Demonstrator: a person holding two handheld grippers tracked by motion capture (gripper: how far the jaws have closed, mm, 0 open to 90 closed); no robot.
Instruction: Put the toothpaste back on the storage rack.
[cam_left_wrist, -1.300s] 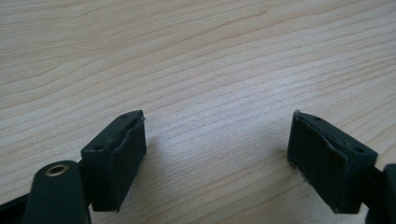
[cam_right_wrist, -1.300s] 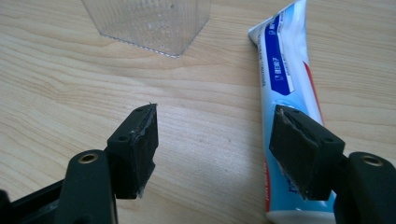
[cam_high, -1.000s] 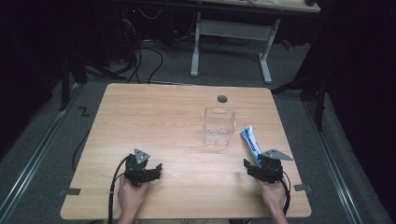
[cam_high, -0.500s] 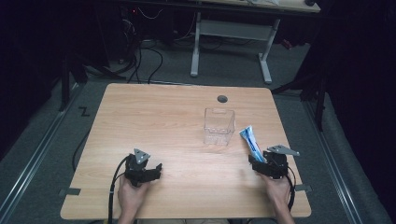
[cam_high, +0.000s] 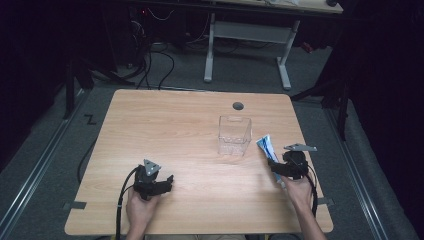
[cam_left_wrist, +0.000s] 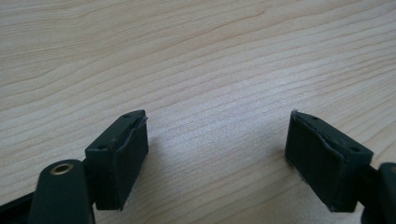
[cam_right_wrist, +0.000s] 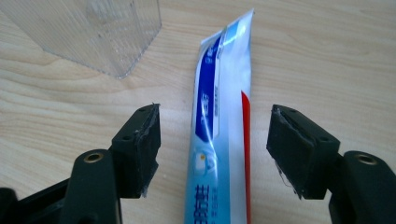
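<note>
Right gripper view cuts off the toothpaste tube (cam_right_wrist: 219, 140) between spread right tongs (cam_right_wrist: 215, 154); left tongs (cam_left_wrist: 217, 158) likewise apart.

Black grippers (cam_high: 168, 181) — trailing cables (cam_high: 119, 210)

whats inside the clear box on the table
The clear box looks empty; the wood of the table shows through its walls. The toothpaste tube lies outside it, between the open right gripper jaws.

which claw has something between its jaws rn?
The right claw: its open jaws straddle the toothpaste tube lying on the table, not yet closed on it. The left claw is open over bare wood.
</note>
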